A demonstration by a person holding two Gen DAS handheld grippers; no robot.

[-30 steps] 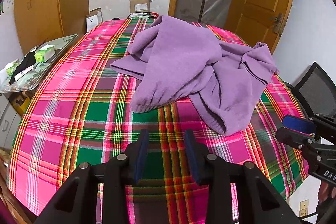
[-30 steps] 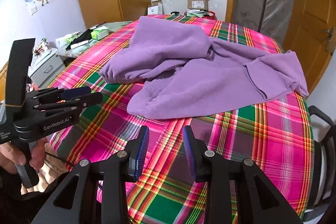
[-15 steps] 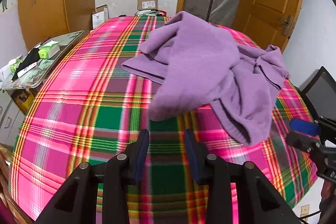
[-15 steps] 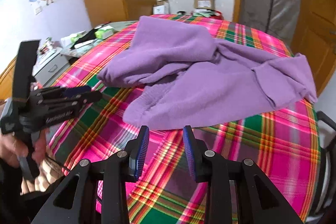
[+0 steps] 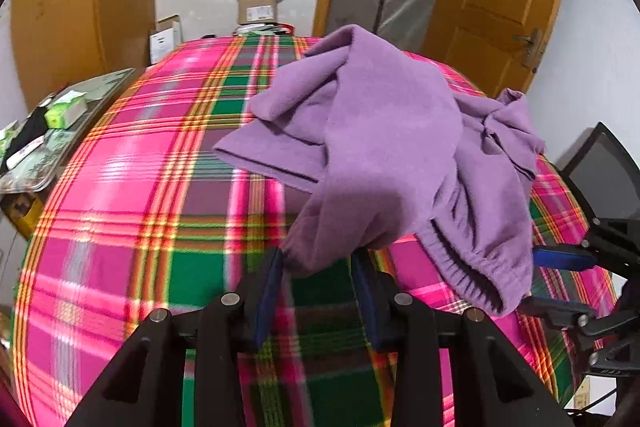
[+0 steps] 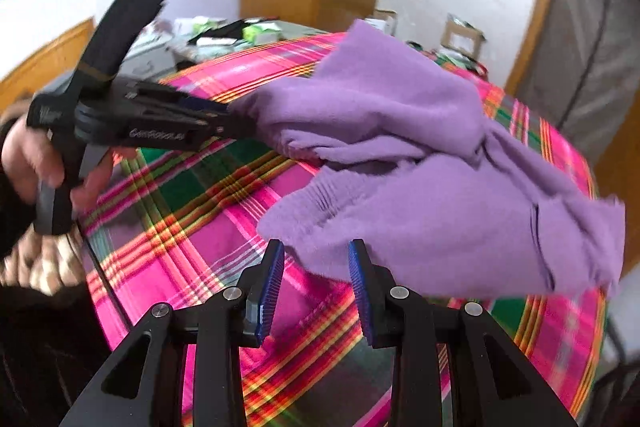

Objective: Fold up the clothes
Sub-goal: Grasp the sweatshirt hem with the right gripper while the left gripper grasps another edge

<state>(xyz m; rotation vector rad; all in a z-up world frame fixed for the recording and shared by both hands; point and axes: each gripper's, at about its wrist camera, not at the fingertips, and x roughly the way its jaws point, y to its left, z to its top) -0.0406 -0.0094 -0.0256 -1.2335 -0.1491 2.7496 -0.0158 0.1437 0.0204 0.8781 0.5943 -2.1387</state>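
Observation:
A crumpled purple fleece garment (image 5: 380, 147) lies on the round table's pink and green plaid cloth (image 5: 140, 207). My left gripper (image 5: 318, 263) is open, and a rounded cuff end of the garment sits between its fingertips without the pads pressing on it. My right gripper (image 6: 316, 263) is also open, with the near edge of the garment (image 6: 400, 195) reaching between its tips. The right wrist view shows the left gripper (image 6: 230, 121), held by a hand (image 6: 24, 163), with its tips at that cuff. In the left wrist view the right gripper (image 5: 538, 281) is beside an elastic hem.
A low side table (image 5: 40, 135) with small boxes and clutter stands left of the round table. Cardboard boxes (image 5: 256, 7) sit on the floor behind it, a wooden door (image 5: 492, 7) is at the back right, and a black chair (image 5: 604, 175) is at the right edge.
Both grippers have moved forward and down to the garment, whose edges now lie between their tips. The right gripper's view has tilted. Neither gripper's opening has changed.

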